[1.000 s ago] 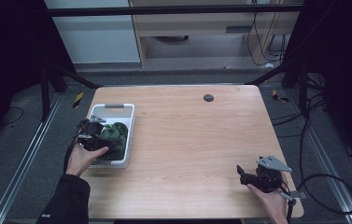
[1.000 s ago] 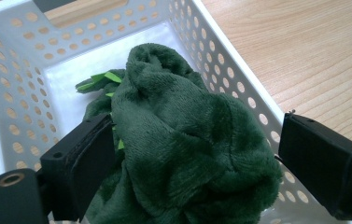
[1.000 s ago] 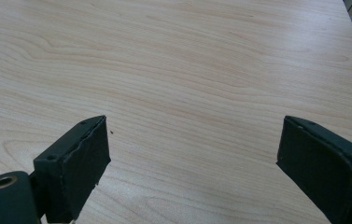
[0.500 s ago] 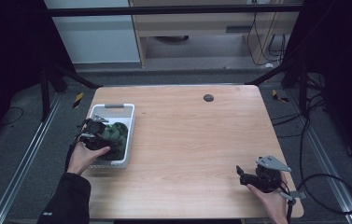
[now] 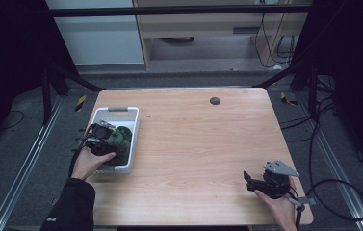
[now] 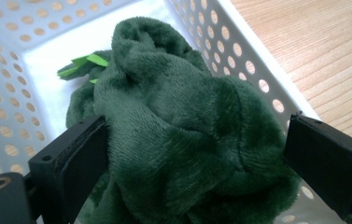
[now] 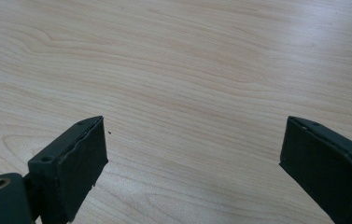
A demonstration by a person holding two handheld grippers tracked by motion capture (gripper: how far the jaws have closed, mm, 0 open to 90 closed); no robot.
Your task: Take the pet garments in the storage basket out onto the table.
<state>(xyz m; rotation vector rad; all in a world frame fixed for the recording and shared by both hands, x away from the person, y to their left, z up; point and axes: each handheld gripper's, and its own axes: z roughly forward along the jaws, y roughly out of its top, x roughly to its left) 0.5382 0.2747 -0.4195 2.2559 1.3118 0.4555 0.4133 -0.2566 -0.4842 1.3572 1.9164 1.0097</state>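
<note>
Okay, tabletop (image 5: 193,144) first: white perforated basket (image 5: 132,126) by its left edge, dark green plush cloth (image 6: 183,140) inside. My left gripper (image 5: 103,139) has jaws apart around the cloth. Right gripper (image 5: 258,183), near-right corner, jaws apart, nothing between.

Your table (image 5: 193,144) carries a basket (image 5: 117,111) at its left edge, about midway between front and back. A cloth (image 5: 121,137) lies inside the basket; in the left gripper view this cloth (image 6: 183,140) sits between the two jaws, with the basket (image 6: 239,51) wall beyond it. Your left gripper (image 5: 103,139) is over the basket, at its near half. Your right gripper (image 5: 258,183) sits at the table's front right corner, well apart from the basket, bare table (image 7: 187,70) between its jaws. A small round fitting (image 5: 214,100) lies near the far edge, right of centre.
</note>
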